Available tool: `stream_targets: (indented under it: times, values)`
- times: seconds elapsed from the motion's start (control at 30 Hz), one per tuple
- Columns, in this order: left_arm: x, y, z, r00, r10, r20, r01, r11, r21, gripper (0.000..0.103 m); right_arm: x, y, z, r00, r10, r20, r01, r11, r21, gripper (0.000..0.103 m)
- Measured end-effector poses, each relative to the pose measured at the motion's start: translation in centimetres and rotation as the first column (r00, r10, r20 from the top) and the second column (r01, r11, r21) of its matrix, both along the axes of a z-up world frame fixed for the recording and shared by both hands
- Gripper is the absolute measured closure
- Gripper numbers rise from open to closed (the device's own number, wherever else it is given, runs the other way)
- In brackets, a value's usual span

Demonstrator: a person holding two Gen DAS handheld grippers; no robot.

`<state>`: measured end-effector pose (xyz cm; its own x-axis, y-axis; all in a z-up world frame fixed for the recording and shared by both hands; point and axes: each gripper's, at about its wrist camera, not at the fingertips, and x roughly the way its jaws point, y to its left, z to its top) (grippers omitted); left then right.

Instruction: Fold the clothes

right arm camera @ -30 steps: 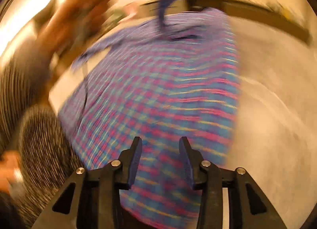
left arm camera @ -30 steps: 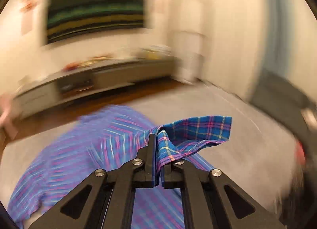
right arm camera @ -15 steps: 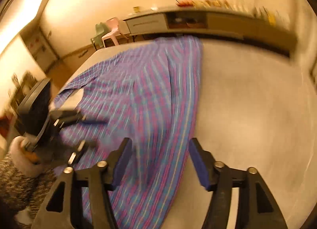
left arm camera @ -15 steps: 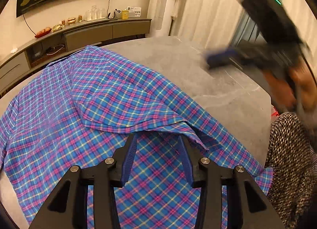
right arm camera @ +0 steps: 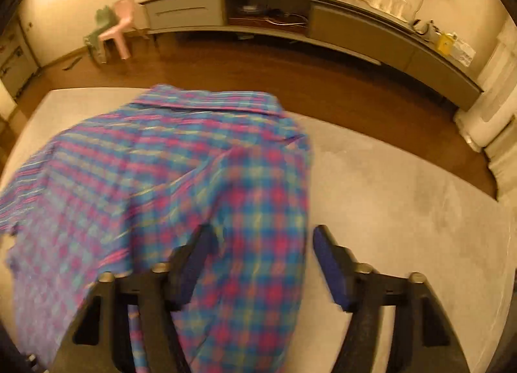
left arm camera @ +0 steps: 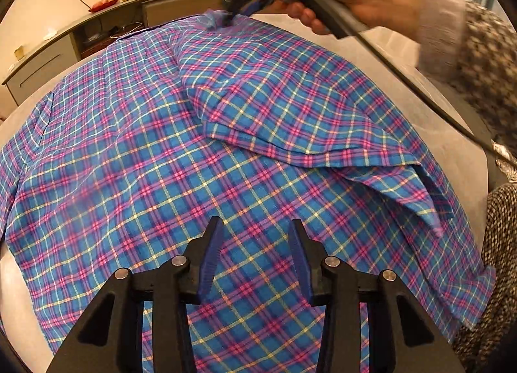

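Note:
A blue, pink and yellow plaid shirt lies spread on a grey table. One sleeve is folded across its body. My left gripper is open and empty, low over the shirt's near part. In the left wrist view my right gripper is at the shirt's far edge by the shoulder, held by a hand. In the right wrist view the right gripper is open, with the shirt's edge between its fingers, blurred.
A long grey sideboard with dishes and glasses stands along the far wall, across a wooden floor. A small pink chair stands at the left. The person's patterned sleeve is at the right. Bare table shows right of the shirt.
My left gripper let go of the sleeve, which now lies folded across the shirt, and opened. My right gripper swung from the near side to the shirt's far shoulder edge.

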<state>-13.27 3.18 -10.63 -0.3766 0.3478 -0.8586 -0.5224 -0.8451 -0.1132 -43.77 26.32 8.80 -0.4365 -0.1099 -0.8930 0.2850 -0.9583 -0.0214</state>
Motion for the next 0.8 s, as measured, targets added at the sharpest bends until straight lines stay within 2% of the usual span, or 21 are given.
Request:
stream_targets:
  times: [0.13,0.2,0.23,0.3,0.37,0.4,0.43,0.47,0.5,0.53,0.67,0.73,0.8]
  values:
    - [0.6,0.3,0.3,1.0,-0.021,-0.005,0.021,0.999,-0.03,0.062,-1.2,4.6,0.0,0.989,-0.142,-0.036,0.138,0.986,-0.096,0.099]
    - [0.9,0.6,0.5,1.0,-0.021,-0.01,0.02,0.999,-0.047,0.062,-1.5,6.0,-0.3,0.981,-0.19,-0.046,0.187,0.98,-0.067,0.1]
    - [1.0,0.7,0.6,1.0,-0.02,-0.013,0.019,0.998,-0.056,0.061,-1.5,6.3,-0.7,0.979,-0.196,-0.048,0.194,0.98,-0.055,0.1]
    - [1.4,1.1,0.5,0.999,-0.024,-0.025,0.022,0.997,-0.076,0.06,-1.2,6.5,-0.8,0.985,-0.168,-0.045,0.163,0.982,-0.101,0.099]
    - [1.7,1.4,0.3,0.999,-0.027,-0.034,0.023,0.996,-0.091,0.059,-0.4,6.4,-0.3,0.99,-0.128,-0.057,0.117,0.98,-0.163,0.09]
    - [1.7,1.4,0.2,0.999,-0.024,-0.033,0.021,0.996,-0.092,0.059,0.4,6.4,0.4,0.986,-0.138,-0.095,0.121,0.978,-0.168,0.086]
    - [1.6,1.5,0.2,0.999,-0.023,-0.032,0.02,0.995,-0.094,0.059,1.5,6.5,1.3,0.976,-0.16,-0.147,0.136,0.977,-0.162,0.08]
    - [1.5,1.6,0.3,0.999,-0.023,-0.032,0.02,0.995,-0.095,0.058,2.6,6.6,2.2,0.963,-0.181,-0.198,0.151,0.976,-0.157,0.08]
    - [1.5,1.7,0.3,0.999,-0.022,-0.033,0.019,0.995,-0.097,0.057,3.3,6.3,2.5,0.962,-0.171,-0.213,0.142,0.979,-0.147,0.08]
    - [1.5,1.8,0.1,0.999,-0.021,-0.033,0.017,0.995,-0.098,0.057,3.8,6.0,2.6,0.966,-0.149,-0.213,0.122,0.983,-0.134,0.08]
    - [1.4,1.8,0.0,0.999,-0.022,-0.035,0.019,0.995,-0.099,0.055,3.2,2.8,0.0,0.989,-0.01,-0.149,0.02,0.998,0.062,0.081]
    - [1.4,1.7,0.0,0.999,-0.026,-0.034,0.023,0.995,-0.099,0.055,2.7,1.8,-1.6,0.985,0.014,-0.172,0.005,0.994,0.106,0.081]
    - [1.7,1.7,0.1,0.999,-0.027,-0.035,0.023,0.995,-0.099,0.055,2.5,2.1,-1.7,0.993,-0.021,-0.115,0.033,0.994,0.1,0.081]
